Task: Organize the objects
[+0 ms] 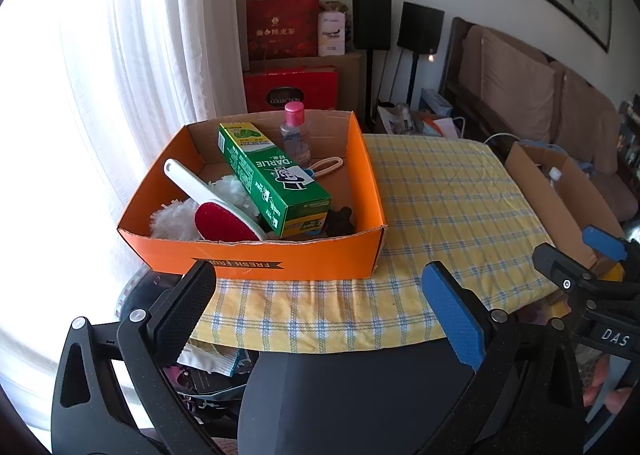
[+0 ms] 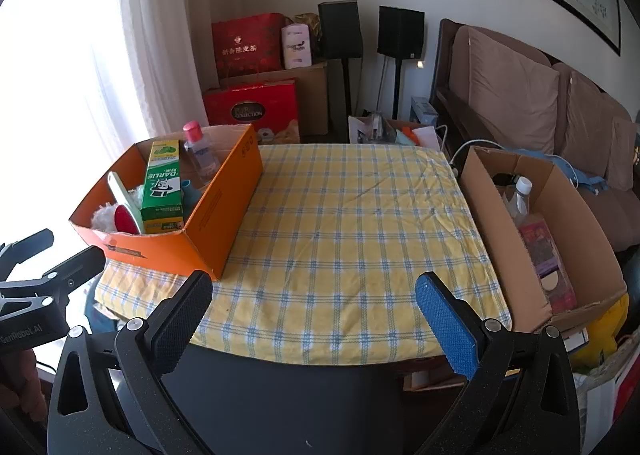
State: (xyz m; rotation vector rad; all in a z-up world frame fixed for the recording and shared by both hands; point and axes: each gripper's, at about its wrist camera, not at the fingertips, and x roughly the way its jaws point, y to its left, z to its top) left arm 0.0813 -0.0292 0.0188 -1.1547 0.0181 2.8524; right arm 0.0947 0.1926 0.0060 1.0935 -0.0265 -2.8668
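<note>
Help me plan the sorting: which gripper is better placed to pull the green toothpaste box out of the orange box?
Probably the left. The left gripper, open and empty, faces the orange box and the green toothpaste box. The right gripper, also open, sits nearer the brown cardboard box.

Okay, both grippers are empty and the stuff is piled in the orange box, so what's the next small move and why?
Probably ease the left hand-held gripper forward toward the green toothpaste box. It lies on top of the pile in the orange box, propped over the lint brush, so it looks easiest to grasp. The left gripper faces that box directly, open and empty; the right hand-held gripper, also open, faces bare tablecloth.
</note>
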